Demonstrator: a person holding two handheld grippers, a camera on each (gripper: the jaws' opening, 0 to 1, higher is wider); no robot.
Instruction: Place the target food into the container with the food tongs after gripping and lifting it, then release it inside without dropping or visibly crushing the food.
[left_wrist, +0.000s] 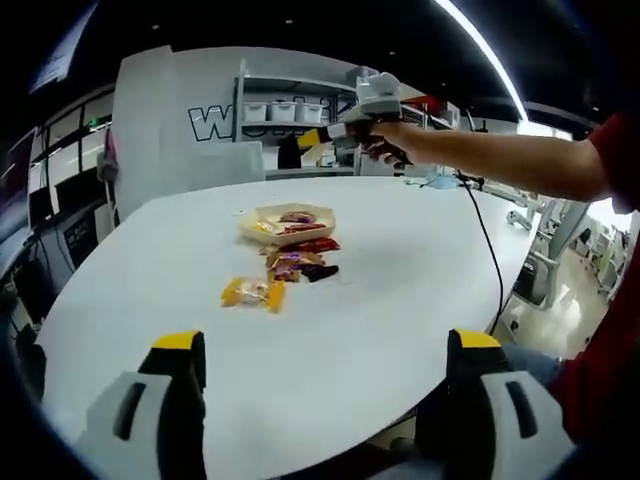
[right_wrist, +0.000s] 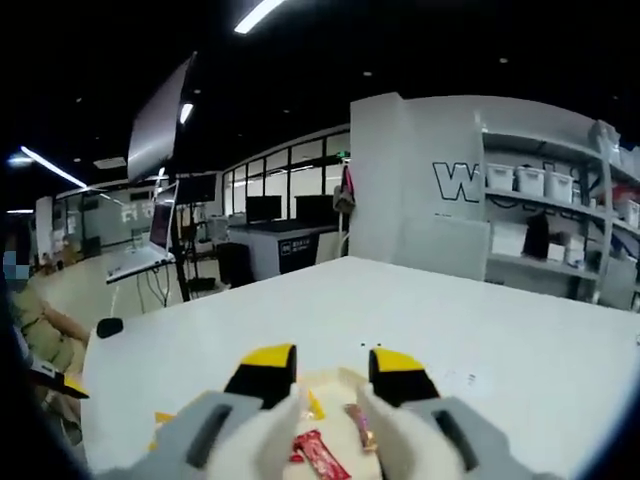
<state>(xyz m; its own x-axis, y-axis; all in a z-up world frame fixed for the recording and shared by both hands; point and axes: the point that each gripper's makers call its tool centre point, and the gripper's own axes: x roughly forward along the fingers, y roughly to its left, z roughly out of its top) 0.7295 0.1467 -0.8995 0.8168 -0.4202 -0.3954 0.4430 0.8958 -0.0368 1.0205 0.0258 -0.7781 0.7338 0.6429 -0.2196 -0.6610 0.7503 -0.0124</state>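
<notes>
Left gripper (left_wrist: 320, 375) sat low at the near edge of the white counter (left_wrist: 400, 290), jaws spread wide with nothing between them. Beyond it, near the counter's middle, a shallow beige container (left_wrist: 262, 222) already held a few wrapped snacks; a cluster of red and purple wrapped snacks (left_wrist: 300, 260) lay on the counter just near of it, and a yellow-wrapped snack (left_wrist: 252, 292) lay nearest, slightly left and apart from the cluster. Which piece was the target could not be told. Right gripper (left_wrist: 362, 108), held in the person's hand (left_wrist: 388, 140), was raised over the far side of the counter. In the right gripper view, the right gripper (right_wrist: 330, 372) showed its yellow-tipped jaws set fairly narrow, a gap between them and nothing held; the container (right_wrist: 340, 378) lay below with a red wrapper (right_wrist: 318, 452) inside. No separate tongs were visible. Judgement: no snack had been gripped yet. Risks: slick wrappers could slide out of a shallow or off-centre pinch and drop short of the container; closing hard could crush the contents; reaching into the crowded cluster could drag neighbouring pieces or nudge the light container.
</notes>
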